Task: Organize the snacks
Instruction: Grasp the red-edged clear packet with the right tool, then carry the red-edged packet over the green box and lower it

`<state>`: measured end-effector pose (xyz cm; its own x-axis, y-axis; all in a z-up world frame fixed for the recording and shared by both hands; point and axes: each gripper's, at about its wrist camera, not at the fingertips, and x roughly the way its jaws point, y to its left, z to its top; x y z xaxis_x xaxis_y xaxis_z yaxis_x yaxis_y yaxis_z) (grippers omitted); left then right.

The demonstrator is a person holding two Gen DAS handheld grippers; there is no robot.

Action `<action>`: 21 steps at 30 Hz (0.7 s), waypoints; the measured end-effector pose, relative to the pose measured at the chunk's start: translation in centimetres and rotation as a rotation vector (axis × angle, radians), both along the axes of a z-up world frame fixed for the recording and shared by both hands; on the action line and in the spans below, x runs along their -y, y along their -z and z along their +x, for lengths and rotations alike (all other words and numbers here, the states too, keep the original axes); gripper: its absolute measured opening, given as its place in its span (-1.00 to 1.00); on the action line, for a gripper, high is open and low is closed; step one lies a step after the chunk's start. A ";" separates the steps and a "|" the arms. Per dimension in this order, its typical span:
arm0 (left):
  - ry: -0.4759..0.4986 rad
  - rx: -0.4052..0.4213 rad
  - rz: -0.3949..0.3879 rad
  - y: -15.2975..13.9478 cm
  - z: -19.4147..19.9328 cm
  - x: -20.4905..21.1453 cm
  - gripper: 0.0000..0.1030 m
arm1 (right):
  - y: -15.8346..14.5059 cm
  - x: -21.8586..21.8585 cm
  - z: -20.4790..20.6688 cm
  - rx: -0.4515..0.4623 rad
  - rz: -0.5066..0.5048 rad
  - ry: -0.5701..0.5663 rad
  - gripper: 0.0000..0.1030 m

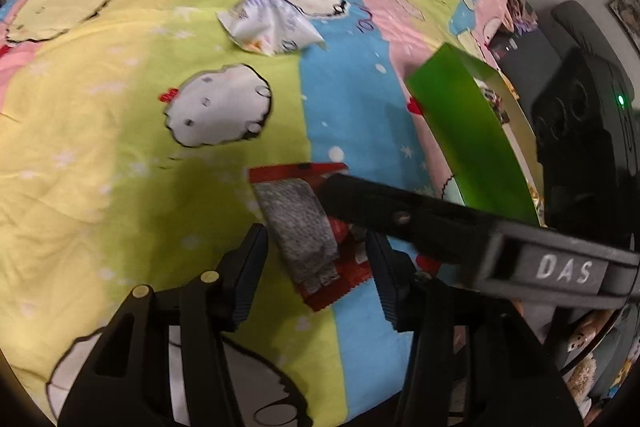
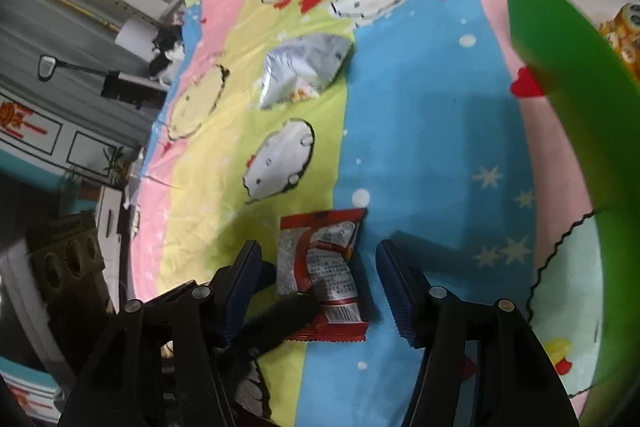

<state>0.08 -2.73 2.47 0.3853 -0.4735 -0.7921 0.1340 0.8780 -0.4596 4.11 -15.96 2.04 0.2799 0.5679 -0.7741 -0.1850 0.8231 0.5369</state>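
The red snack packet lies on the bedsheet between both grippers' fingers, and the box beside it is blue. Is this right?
Not quite: the box is green, not blue, as the left wrist view shows. The rest holds: the red snack packet lies on the bedsheet between both grippers' fingers.

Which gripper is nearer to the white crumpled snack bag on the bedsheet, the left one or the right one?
Neither clearly. Both the left gripper and the right gripper straddle the red snack packet, with the white bag lying well beyond them.

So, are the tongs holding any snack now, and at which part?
Nothing is held. Both tongs, left and right, stand open around the red snack packet on the bed cover, without pressing its sides.
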 end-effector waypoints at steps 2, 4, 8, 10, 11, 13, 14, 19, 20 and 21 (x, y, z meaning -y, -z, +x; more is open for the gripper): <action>-0.001 0.012 0.016 0.1 -0.1 0.3 -0.12 | 0.5 -0.2 0.0 -0.013 0.012 -0.014 0.17; 0.010 0.030 0.026 0.1 -0.2 0.5 -0.19 | 0.6 -0.4 0.1 -0.013 0.010 -0.014 0.11; 0.006 0.051 0.036 0.0 -0.2 0.8 -0.23 | 0.6 -0.3 -0.1 -0.008 -0.016 -0.004 -0.09; -0.005 0.069 0.040 -0.3 -0.3 0.9 -0.23 | 0.3 -0.3 -0.2 -0.004 -0.017 -0.008 -0.14; -0.006 0.083 0.046 -0.6 -0.4 0.9 -0.23 | 0.1 -0.3 -0.4 -0.002 -0.007 -0.014 -0.14; -0.006 0.120 0.051 -1.5 -0.6 1.1 -0.23 | -0.7 -0.3 -0.7 0.030 -0.007 -0.011 -0.14; -0.008 0.142 0.053 -2.0 -0.8 1.2 -0.23 | -1.4 -0.2 -1.0 0.053 -0.009 -0.009 -0.14; 0.009 0.278 0.092 -5.7 -1.8 3.0 -0.23 | -5.0 1.1 -2.3 0.173 -0.005 0.021 -0.14; 0.016 0.299 0.100 -6.2 -1.8 3.5 -0.23 | -5.7 1.5 -2.6 0.197 -0.004 0.029 -0.14; 0.027 0.331 0.107 -7.1 -2.0 4.3 -0.23 | -6.4 1.9 -2.9 0.221 -0.004 0.040 -0.14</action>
<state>-1.89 -7.03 9.57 0.6182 -0.4081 -0.6718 0.2845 0.9129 -0.2928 1.23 -17.89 8.41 0.4651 0.5504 -0.6933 -0.2653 0.8339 0.4840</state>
